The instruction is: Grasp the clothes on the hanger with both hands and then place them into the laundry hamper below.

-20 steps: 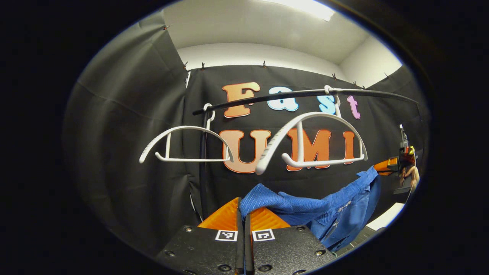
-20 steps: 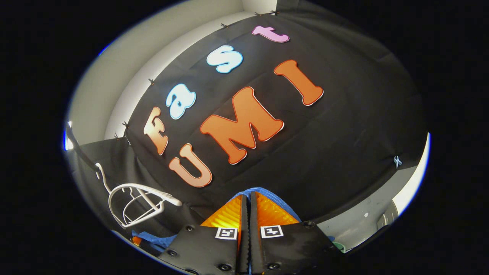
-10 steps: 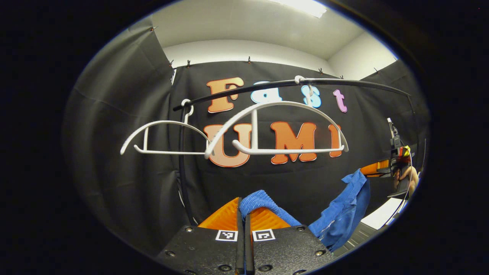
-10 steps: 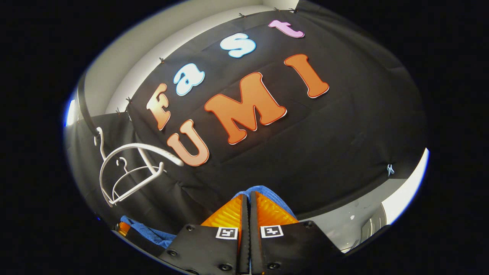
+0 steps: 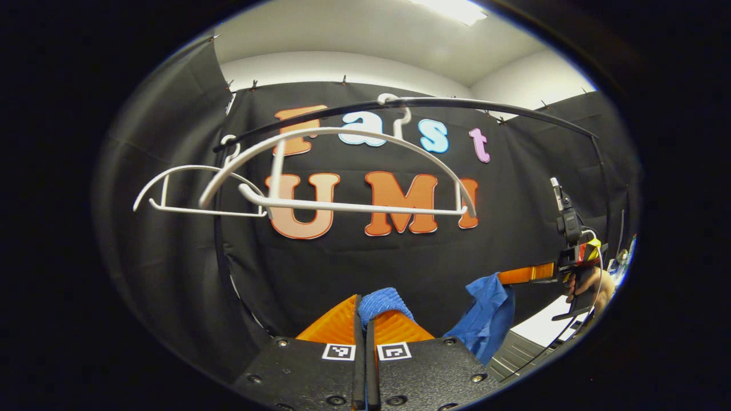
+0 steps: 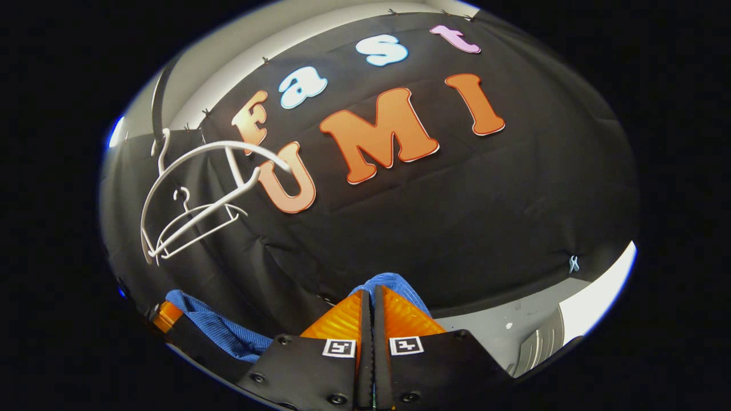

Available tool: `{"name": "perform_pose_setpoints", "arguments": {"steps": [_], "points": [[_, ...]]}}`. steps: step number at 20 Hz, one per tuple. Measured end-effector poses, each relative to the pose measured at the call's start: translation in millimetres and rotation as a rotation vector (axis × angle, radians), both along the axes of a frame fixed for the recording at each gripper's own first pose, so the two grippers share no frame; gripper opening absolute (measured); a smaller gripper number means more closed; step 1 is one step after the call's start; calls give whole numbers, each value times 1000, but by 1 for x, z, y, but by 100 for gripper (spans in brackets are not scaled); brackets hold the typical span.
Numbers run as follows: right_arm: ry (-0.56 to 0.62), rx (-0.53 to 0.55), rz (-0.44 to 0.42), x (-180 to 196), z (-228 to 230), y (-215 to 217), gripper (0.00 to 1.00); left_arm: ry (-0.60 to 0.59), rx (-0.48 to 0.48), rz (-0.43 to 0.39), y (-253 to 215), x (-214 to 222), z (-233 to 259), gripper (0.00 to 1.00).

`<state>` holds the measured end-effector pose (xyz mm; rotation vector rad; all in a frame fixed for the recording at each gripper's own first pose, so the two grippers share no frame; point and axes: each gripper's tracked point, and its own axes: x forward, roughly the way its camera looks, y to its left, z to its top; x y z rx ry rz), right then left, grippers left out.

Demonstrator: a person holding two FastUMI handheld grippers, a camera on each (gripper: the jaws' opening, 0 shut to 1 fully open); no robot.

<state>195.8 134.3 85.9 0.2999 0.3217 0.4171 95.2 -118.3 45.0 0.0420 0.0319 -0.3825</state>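
A blue garment (image 5: 485, 311) is stretched between both grippers, below the rail. My left gripper (image 5: 361, 305) is shut on one bunched corner of it (image 5: 381, 299), which pokes out between the orange fingers. In the left gripper view the right gripper (image 5: 517, 275) holds the other end at the right, with a hand (image 5: 588, 283) behind it. In the right gripper view my right gripper (image 6: 370, 297) is shut on blue cloth (image 6: 388, 282), and the garment (image 6: 214, 331) runs off to the lower left toward the other gripper (image 6: 167, 315). Two bare white hangers (image 5: 342, 171) hang above.
The hangers hang from a black rail (image 5: 457, 104) on a black upright post (image 5: 220, 228) at the left. In the right gripper view the hangers (image 6: 194, 194) show at the upper left. A pale floor strip (image 6: 514, 325) and a ribbed grey edge (image 6: 539, 345) lie at the lower right.
Both grippers have dropped lower with the garment, so the hangers and rail sit higher in both views. The cloth span between the grippers has sagged and shows less.
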Motion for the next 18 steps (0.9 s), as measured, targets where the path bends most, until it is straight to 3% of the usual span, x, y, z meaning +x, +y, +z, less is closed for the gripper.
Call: {"name": "perform_pose_setpoints", "arguments": {"steps": [7, 18], "points": [[-5, -143, -2, -22, -56, -5, 9, 83, 41, -66, -50, -5, -58, 0], [70, -249, -38, -39, -159, -13, 9, 268, 46, -51, -70, -4, -166, 1]]}}
